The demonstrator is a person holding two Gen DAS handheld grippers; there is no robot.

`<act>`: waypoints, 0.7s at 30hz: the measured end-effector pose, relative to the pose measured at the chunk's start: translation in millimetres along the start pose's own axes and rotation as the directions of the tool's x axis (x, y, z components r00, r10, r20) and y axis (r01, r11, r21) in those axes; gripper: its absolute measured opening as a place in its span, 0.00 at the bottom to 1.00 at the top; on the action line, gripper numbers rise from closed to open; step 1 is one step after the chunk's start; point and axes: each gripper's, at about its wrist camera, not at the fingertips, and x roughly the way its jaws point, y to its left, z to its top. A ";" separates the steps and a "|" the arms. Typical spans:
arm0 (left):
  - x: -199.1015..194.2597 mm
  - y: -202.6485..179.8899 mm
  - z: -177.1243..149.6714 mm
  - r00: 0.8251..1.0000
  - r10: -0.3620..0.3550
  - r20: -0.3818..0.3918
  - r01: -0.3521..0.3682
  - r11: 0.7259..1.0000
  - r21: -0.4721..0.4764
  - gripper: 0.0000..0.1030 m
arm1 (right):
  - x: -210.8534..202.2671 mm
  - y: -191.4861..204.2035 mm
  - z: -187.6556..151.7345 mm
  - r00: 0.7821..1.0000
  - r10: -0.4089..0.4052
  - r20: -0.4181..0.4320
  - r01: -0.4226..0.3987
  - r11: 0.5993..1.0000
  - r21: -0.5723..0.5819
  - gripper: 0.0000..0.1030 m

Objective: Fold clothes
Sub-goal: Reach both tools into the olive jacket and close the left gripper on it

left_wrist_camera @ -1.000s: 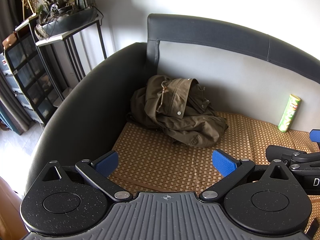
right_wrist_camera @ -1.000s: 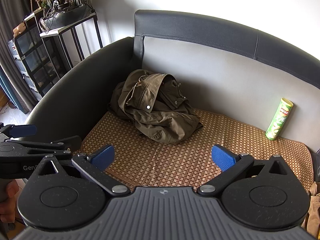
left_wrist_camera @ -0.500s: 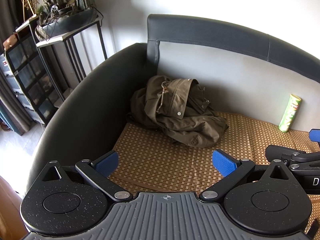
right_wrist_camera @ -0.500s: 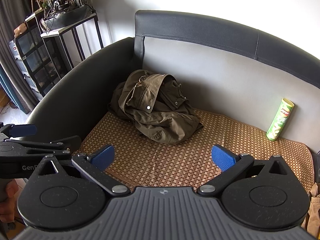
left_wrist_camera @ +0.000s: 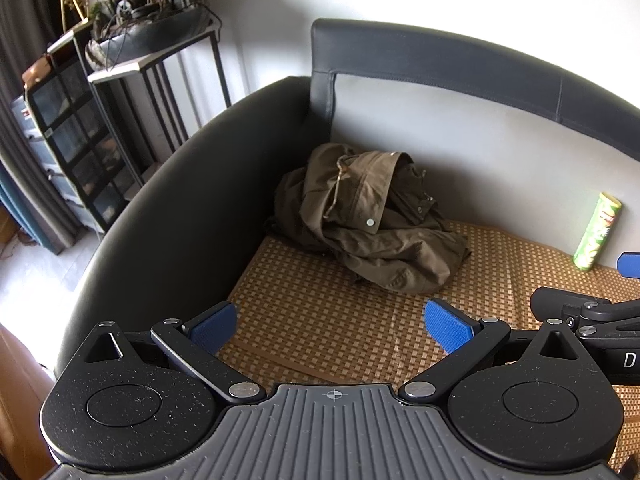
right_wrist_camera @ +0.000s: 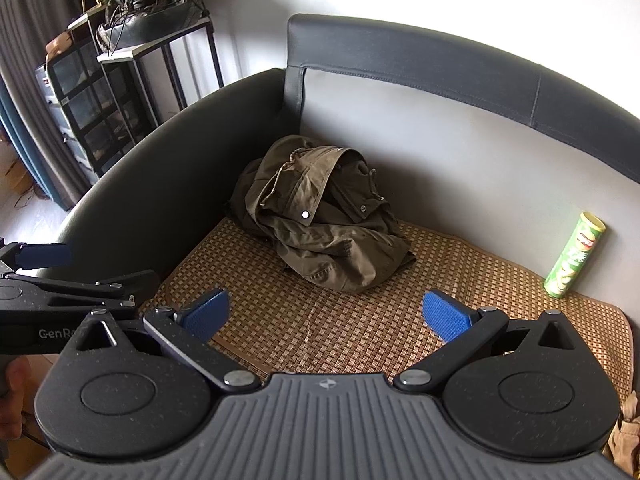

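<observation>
almost nothing has changed over the last second: both views match the earlier frames nearly line for line, so both grippers are holding station at the near edge of the sofa (left_wrist_camera: 188, 200) and the fold has not begun. the left gripper (left_wrist_camera: 332, 326) has its blue pads (left_wrist_camera: 210, 326) wide apart with nothing between them, and the right gripper (right_wrist_camera: 326, 316) is the same, pads (right_wrist_camera: 446, 316) spread and empty over the woven mat (right_wrist_camera: 360, 320). the jacket (left_wrist_camera: 368, 220) sits where it did, a crumpled olive heap at the far left corner of the seat, pushed up against the armrest and the backrest, with its collar or hood bunched on top and a snap showing; it lies well apart from both grippers. a green chip can (right_wrist_camera: 574, 256) stands at the far right against the backrest, clear of the jacket. in the right view the left gripper shows at the left edge, level with the right one, and part of a hand (right_wrist_camera: 14, 396) is visible under it. my reading is that this stillness is a pause before the reach: the jacket first has to be pulled out of the corner and spread flat on the mat, and no clear edge or sleeve can be picked out in the heap yet
</observation>
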 end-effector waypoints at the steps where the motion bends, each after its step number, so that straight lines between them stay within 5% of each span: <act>1: 2.6 -1.0 0.4 1.000 0.002 -0.007 -0.002 1.000 -0.002 1.00 | 2.4 -1.9 0.9 1.000 0.004 -0.004 -0.004 1.000 -0.003 1.00; 10: 44.7 3.8 19.3 0.998 0.016 -0.054 -0.017 1.000 -0.019 1.00 | 33.6 -8.1 20.3 0.999 0.009 -0.038 -0.009 1.000 -0.012 1.00; 13: 76.8 14.4 34.9 0.995 0.048 -0.087 -0.052 0.998 -0.037 1.00 | 53.8 -5.8 33.0 0.999 -0.013 -0.038 0.013 1.000 -0.006 1.00; 21: 210.9 50.9 86.7 0.988 -0.074 -0.134 0.068 0.996 -0.049 1.00 | 149.6 0.9 87.2 0.997 -0.078 -0.023 0.080 0.995 0.055 1.00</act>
